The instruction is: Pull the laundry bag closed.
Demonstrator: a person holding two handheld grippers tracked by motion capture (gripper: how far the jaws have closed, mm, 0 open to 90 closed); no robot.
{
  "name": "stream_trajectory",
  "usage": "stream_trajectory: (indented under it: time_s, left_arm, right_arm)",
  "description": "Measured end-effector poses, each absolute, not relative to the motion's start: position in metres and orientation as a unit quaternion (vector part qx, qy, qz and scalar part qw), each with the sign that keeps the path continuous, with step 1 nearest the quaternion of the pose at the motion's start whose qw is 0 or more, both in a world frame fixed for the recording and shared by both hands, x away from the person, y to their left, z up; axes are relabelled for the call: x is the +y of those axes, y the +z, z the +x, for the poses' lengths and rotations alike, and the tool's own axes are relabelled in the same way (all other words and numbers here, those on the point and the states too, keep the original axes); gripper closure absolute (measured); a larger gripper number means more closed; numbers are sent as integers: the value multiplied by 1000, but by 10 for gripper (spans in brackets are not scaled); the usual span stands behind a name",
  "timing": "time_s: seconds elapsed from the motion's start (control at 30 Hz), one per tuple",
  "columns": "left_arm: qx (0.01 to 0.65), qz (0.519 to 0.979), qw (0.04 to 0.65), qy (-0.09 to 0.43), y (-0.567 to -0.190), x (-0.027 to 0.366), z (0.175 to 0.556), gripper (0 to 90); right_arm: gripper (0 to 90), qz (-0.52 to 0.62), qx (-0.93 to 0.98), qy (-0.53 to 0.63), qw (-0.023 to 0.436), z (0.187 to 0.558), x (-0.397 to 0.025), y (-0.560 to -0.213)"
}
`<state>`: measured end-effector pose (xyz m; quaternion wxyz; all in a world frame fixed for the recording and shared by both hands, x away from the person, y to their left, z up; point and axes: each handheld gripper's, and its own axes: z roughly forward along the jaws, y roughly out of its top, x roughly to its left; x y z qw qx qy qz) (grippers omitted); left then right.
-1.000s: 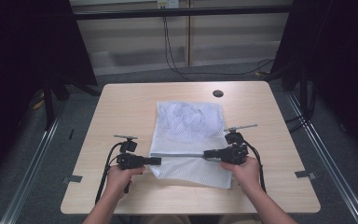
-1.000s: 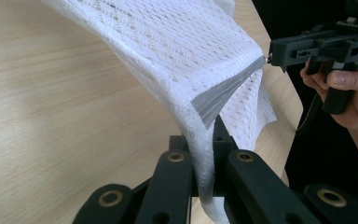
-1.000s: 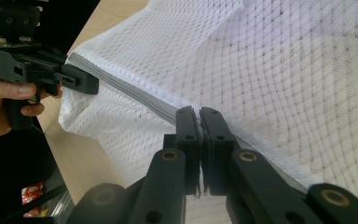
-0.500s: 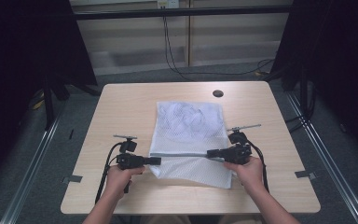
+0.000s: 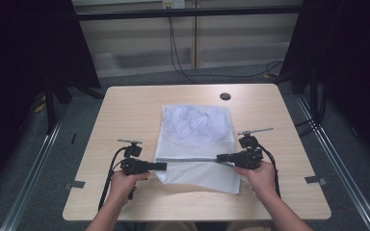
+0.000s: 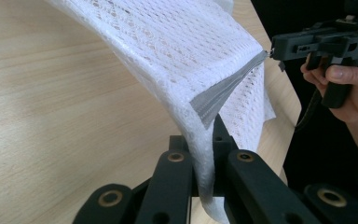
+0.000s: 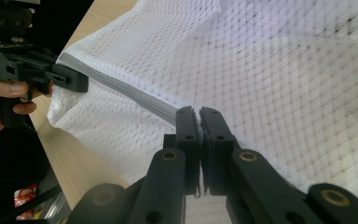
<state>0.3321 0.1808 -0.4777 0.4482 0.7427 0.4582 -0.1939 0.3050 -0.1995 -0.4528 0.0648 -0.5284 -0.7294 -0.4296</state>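
A white mesh laundry bag (image 5: 195, 127) lies flat on the middle of the wooden table (image 5: 125, 110), with something dark inside near its far end. A grey zipper (image 5: 190, 159) runs across its near part and is lifted a little. My left gripper (image 5: 163, 166) is shut on the bag's left edge at the zipper's end (image 6: 205, 154). My right gripper (image 5: 219, 157) is shut on the zipper's other end (image 7: 199, 116). The zipper (image 6: 226, 88) stretches taut between them. Each gripper view shows the other gripper farther off: the right gripper (image 6: 279, 46) and the left gripper (image 7: 81, 81).
A dark round grommet (image 5: 225, 96) sits near the table's far edge. Bare wood lies to both sides of the bag. Metal floor rails (image 5: 33, 163) run along both sides of the table, and cables hang behind it.
My right gripper has drawn slightly to the right, pulling the zipper line tighter. The left gripper has stayed put.
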Motion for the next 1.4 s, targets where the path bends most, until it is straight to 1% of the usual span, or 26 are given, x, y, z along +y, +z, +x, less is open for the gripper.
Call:
stream_trajectory:
  time_s: [0.7,0.8,0.87,1.03,1.4]
  left_arm:
    - [455,746,447,-194,-478,180,332,900]
    - [459,740,448,-201,-477,181,332,900]
    - [454,746,447,-196,-478,181,332,900]
    - [461,740,448,-200,-478,181,332,900]
    - [458,743,446,-198,-478,181,333,900]
  right_arm:
    - [871,-525,-731,-431,64,303,-203,-452]
    - [872,-528,-730,-430,61,302,-206,-452]
    - [872,-529,-729,-430,62,301,-208,-452]
    - [871,-528,-730,-430,58,301,-210,-453]
    - [871,-540,-721,-431,56,299,-223,-454]
